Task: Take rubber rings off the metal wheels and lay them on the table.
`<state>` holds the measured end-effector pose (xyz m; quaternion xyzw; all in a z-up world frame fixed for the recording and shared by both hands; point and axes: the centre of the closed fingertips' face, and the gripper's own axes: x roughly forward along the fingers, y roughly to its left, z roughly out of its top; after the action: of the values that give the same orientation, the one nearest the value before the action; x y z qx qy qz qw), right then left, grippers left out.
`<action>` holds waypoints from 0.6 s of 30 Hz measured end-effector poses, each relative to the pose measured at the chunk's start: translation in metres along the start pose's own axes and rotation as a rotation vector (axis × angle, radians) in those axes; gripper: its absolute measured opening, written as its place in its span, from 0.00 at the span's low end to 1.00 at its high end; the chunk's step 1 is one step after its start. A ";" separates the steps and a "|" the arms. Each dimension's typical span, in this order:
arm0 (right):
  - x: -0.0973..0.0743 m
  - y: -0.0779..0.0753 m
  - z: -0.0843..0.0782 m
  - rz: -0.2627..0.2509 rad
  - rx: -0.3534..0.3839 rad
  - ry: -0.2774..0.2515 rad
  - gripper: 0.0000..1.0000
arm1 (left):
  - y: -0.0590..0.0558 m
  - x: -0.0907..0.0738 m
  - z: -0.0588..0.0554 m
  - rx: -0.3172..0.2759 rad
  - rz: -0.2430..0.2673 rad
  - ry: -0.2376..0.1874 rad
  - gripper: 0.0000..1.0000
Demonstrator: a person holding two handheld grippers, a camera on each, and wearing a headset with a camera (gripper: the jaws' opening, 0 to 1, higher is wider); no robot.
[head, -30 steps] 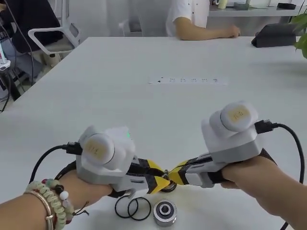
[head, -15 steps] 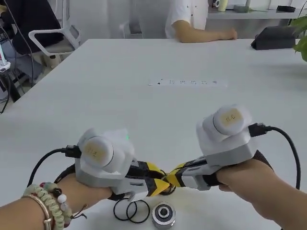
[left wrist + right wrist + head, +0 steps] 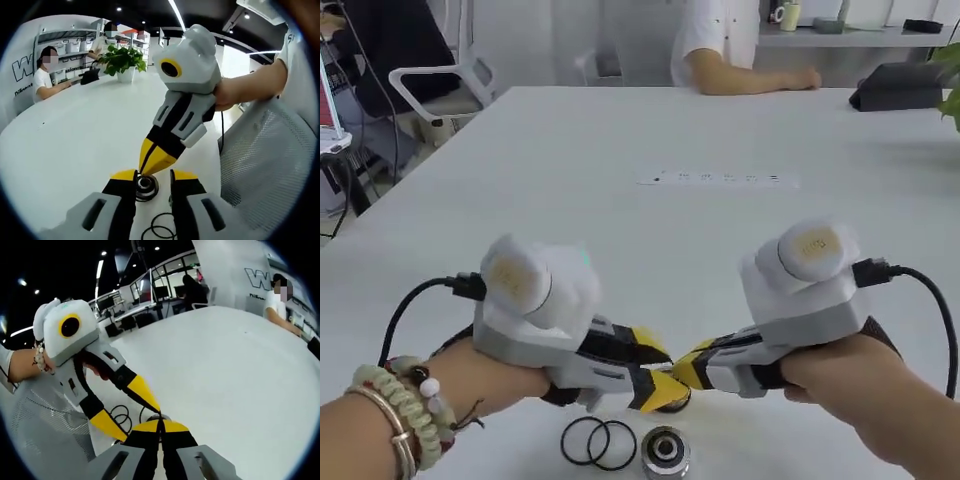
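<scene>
Head view: two hand-held grippers are meeting tip to tip low over the white table [image 3: 620, 230].
Left gripper [image 3: 154, 176]: its yellow-tipped jaws are standing apart, straddling a metal wheel [image 3: 146, 186]; I cannot tell whether they are pressing on it.
Right gripper [image 3: 146, 167]: it is reaching in from the opposite side with its jaws closed together, the tip touching the wheel's upper edge; whether rubber is pinched between them is too small to tell.
Right gripper view: the right gripper's own jaws are showing as one closed yellow wedge, and the left gripper's spread jaws are flanking the wheel.
Rubber rings [image 3: 598, 442]: two black loops are lying flat on the table, overlapping, just below the left gripper.
Spare wheel [image 3: 663, 452]: it is sitting flat just beside the rings, on the right.
Power strip [image 3: 718, 180]: it is lying well apart, mid-table.
</scene>
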<state>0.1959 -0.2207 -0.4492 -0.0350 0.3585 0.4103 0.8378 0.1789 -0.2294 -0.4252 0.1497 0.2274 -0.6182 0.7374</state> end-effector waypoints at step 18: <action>-0.005 0.014 0.020 0.036 -0.013 -0.055 0.00 | -0.007 -0.069 0.035 0.104 0.064 -0.034 0.49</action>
<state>0.1951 -0.2078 -0.4282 -0.0227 0.3330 0.4285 0.8396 0.1680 -0.1899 -0.3586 0.1846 0.1776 -0.6076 0.7518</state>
